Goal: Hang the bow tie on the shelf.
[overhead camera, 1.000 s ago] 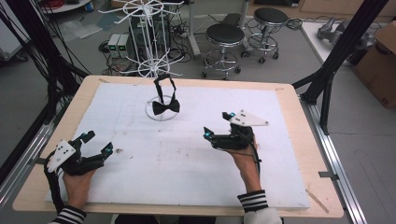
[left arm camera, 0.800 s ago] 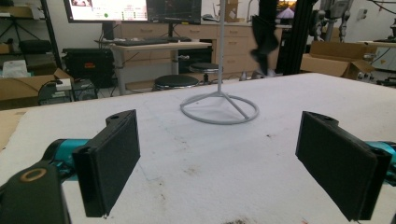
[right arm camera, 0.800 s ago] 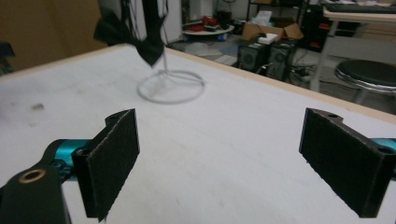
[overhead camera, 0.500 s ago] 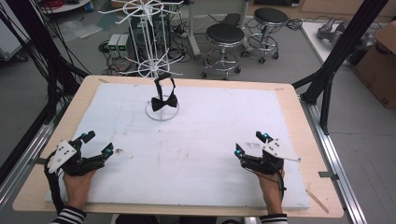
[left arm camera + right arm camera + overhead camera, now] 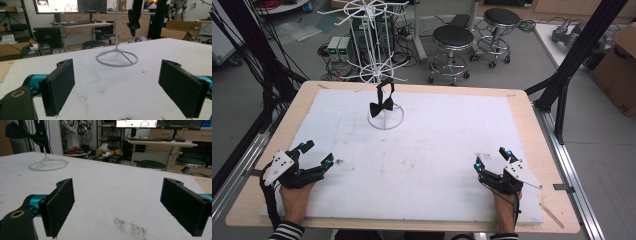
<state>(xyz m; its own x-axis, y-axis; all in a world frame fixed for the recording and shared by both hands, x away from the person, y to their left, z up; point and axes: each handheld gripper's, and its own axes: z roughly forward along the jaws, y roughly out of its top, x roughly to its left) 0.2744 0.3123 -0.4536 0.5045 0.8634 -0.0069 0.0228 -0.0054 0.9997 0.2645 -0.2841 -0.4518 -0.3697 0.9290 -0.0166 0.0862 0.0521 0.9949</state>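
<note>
High view: we hold the left gripper [image 5: 316,155] at the near left corner and the right gripper [image 5: 491,159] at the near right, both low over the white mat [image 5: 437,150], jaws spread wide, nothing between them. We judge this a rest pose, no step in hand. The black bow tie [image 5: 381,106] hangs on the white wire stand [image 5: 384,112], far and left of centre, well apart from both. Any next move calls for a long forward reach. Open mat lies between; the near table edge [image 5: 412,225] sits just behind our hands, the stand's ring base the sole obstacle.
</note>
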